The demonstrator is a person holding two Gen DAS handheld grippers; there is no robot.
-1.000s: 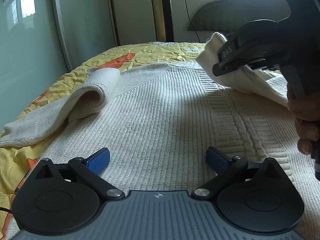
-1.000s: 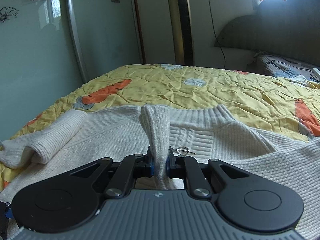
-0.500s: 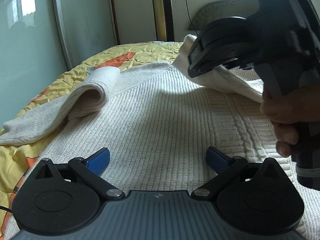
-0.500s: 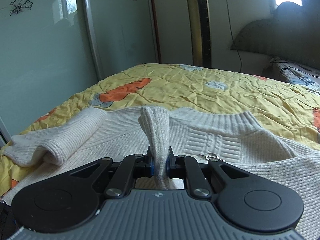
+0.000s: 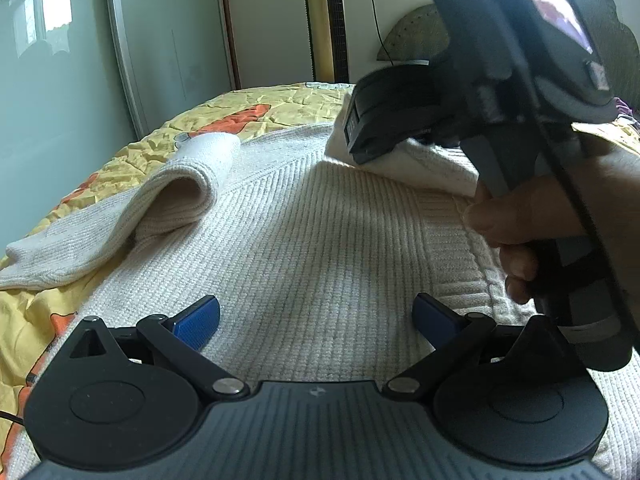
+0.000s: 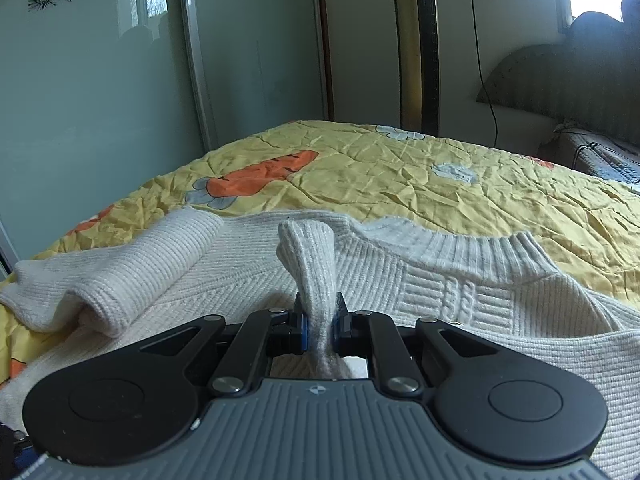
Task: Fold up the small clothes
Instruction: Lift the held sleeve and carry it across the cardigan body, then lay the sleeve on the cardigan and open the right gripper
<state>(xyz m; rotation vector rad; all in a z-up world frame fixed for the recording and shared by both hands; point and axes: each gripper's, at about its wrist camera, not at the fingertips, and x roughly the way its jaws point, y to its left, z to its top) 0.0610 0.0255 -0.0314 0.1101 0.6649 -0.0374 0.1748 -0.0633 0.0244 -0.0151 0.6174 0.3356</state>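
A cream knitted sweater (image 5: 320,248) lies spread on the bed. Its left sleeve (image 5: 172,192) is folded inward over the body. In the right wrist view my right gripper (image 6: 320,328) is shut on the cuff of the right sleeve (image 6: 310,264), which stands up between the blue pads above the sweater's chest. The ribbed collar (image 6: 460,248) lies just beyond. In the left wrist view my left gripper (image 5: 316,316) is open low over the sweater's hem area, nothing between its blue pads. The right gripper's body (image 5: 404,120) and a hand (image 5: 532,224) fill the upper right there.
A yellow quilt (image 6: 400,172) with orange carrot prints covers the bed. A glass sliding door (image 6: 120,80) stands to the left, a gold tower fan (image 6: 416,44) against the far wall, and a dark headboard (image 6: 580,84) at the right.
My right gripper has carried the sleeve cuff leftward across the sweater, and in the left wrist view it now looms larger and nearer. The left gripper stayed still and open.
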